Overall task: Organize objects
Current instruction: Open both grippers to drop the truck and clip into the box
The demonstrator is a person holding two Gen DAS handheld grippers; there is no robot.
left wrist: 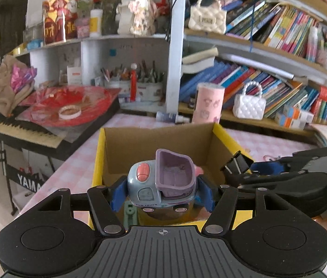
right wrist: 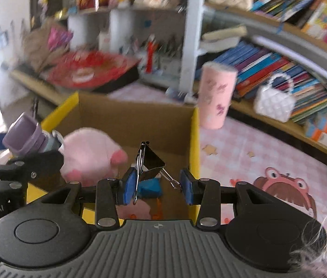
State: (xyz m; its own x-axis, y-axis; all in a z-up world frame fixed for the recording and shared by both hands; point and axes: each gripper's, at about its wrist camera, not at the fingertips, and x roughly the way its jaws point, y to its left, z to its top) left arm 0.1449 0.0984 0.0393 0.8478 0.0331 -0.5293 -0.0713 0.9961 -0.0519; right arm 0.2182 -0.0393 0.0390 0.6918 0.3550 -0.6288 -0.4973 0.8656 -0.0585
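While both grippers hang over the open cardboard box [left wrist: 163, 143], each has something in its grasp: the left gripper [left wrist: 162, 193] is clamped on a little grey-blue toy truck [left wrist: 158, 185] with a lilac tipper, its blue pads pressed to the truck's two sides, and the right gripper [right wrist: 156, 186] pinches a black binder clip [right wrist: 150, 162] by its wire handles, the clip's body sticking up between the fingers. Neither piece has been let go, so I would judge these two are on the point of being dropped in rather than stowed. Below them, inside the box, a pink plush toy [right wrist: 89, 150] already lies against the left wall, with something blue [right wrist: 150, 188] and a bit of pink and orange beside it on the floor, too hidden by the fingers to name. That suggests the sorting is well under way. Beyond the box, on the pink checked tablecloth [right wrist: 256, 148], a pink cylindrical tin [right wrist: 216, 97] stands just beside the far corner, and a white quilted handbag [right wrist: 274, 102] sits near the books on the shelf; whether those are meant for the box I cannot tell.
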